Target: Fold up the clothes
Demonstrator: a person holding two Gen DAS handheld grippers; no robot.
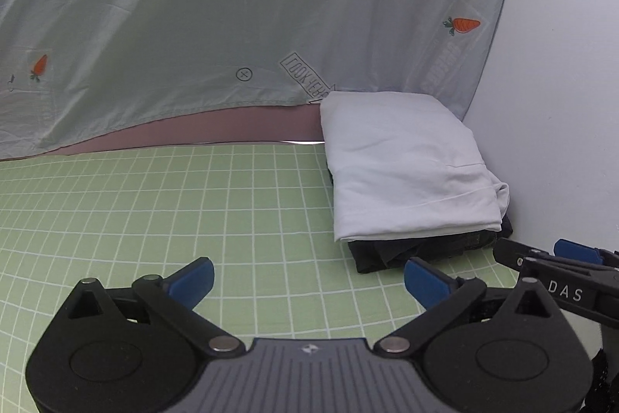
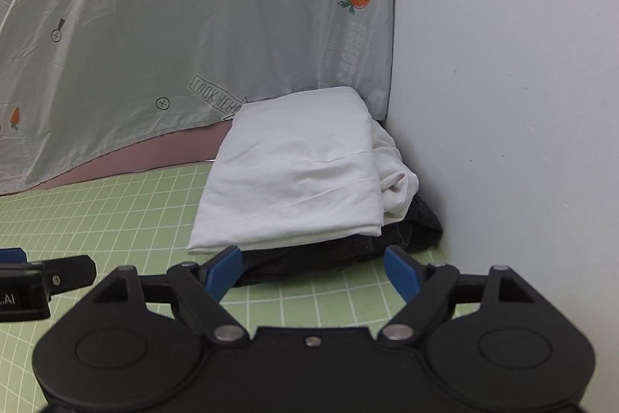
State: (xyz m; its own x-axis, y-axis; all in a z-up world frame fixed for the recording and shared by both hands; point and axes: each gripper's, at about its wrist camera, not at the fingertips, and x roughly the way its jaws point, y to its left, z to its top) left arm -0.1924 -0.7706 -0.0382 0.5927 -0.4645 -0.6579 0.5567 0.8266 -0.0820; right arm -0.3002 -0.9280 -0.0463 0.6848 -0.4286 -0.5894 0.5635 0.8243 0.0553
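Stack: a folded white cotton garment (image 2: 294, 173) lies on top of a folded black garment (image 2: 348, 254), in the far right corner of the green grid-lined mat (image 1: 154, 211) on the tabletop, against the pale wall (image 2: 503, 103).
Long axis: the white fold runs away from the tongs toward the grey carrot-print sheet (image 1: 232, 6) hanging behind.
Right tongs (image 2: 313, 271): blue pads spread apart, empty, squarely facing the stack's near edge, just short of the black layer.
Left tongs (image 1: 307, 281): also apart and empty, over bare mat; the stack lies ahead and to their right.
Nearer: the right tongs, by my judgement.
Loose clothes: none in view to fold.
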